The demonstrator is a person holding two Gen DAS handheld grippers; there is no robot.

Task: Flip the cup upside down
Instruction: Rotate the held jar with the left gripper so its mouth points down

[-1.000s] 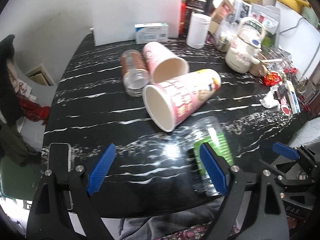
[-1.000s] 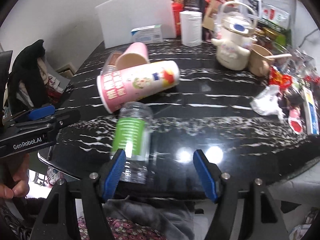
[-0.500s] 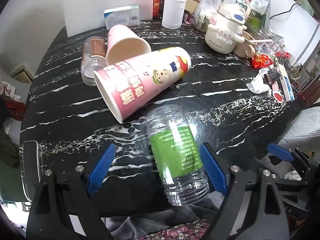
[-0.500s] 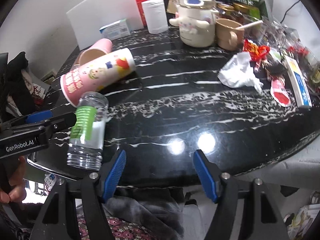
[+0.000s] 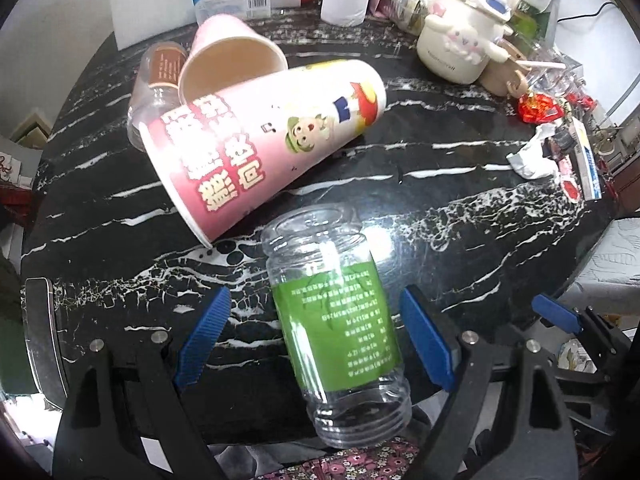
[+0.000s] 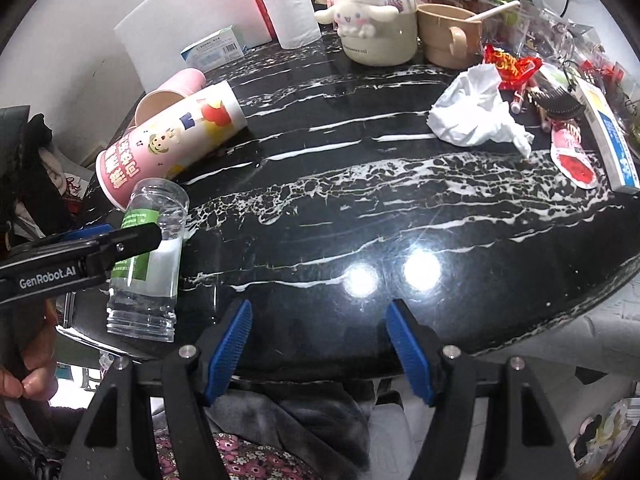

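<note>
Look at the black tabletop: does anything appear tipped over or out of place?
Yes. The clear jar, big printed cup, plain pink cup and brown-labelled jar all lie on their sides. A crumpled tissue lies loose.

Both wrist views over table (image 5: 460, 184)

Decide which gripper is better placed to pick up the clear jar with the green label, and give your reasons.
Left. The left gripper is open with the jar between its fingers; the right gripper faces bare table.
</note>
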